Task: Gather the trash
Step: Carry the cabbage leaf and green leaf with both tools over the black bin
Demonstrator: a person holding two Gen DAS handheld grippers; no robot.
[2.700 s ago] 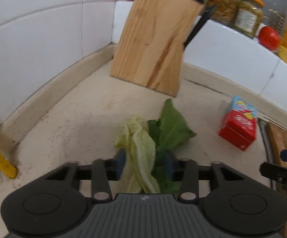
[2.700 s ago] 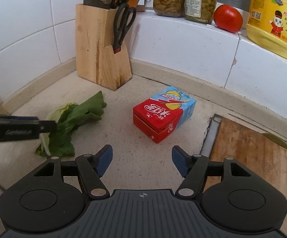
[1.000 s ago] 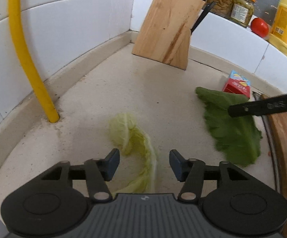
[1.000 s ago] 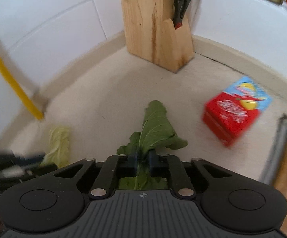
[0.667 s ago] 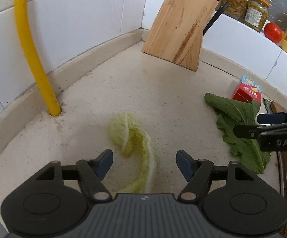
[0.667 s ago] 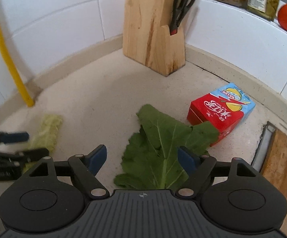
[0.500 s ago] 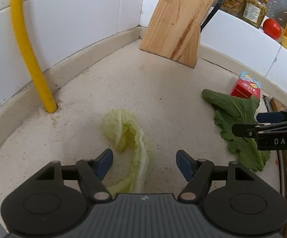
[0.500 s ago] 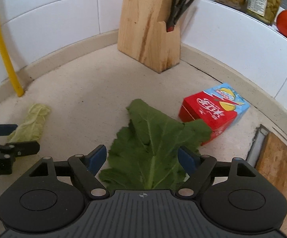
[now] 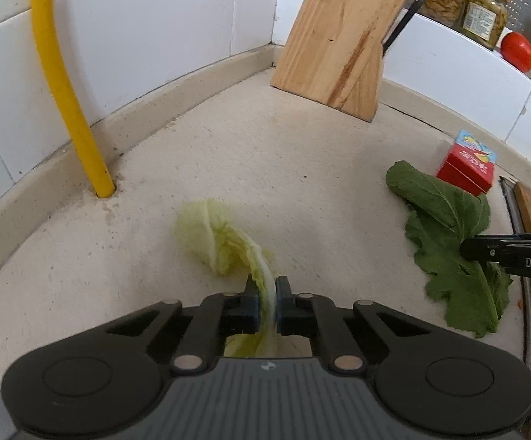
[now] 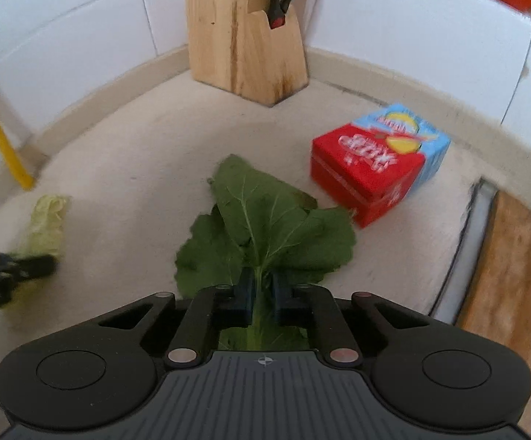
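**Both grippers pinching leaves on the tabletop**

We are angling both hands steeply downward toward the speckled beige stone tabletop (image 9: 302,168). Our left gripper (image 9: 264,299) is clenched on the white rib of the pale yellow-green cabbage leaf (image 9: 221,234), whose crinkled end is lying on the tabletop just ahead of the fingers, near the yellow pipe (image 9: 63,84) rising by the white tiled wall (image 9: 155,36). Our right gripper (image 10: 263,291) is closing, its jaws already pressing on the stem of the broad dark green leaf (image 10: 265,220), which is spreading flat on the tabletop in front of it. Just beside that leaf's right edge, the red and blue drink carton (image 10: 375,161) is lying on its side. The light wooden knife block (image 10: 243,36) is standing behind, in the corner. In the left wrist view the right gripper's black fingers (image 9: 515,253) are reaching in over the green leaf.
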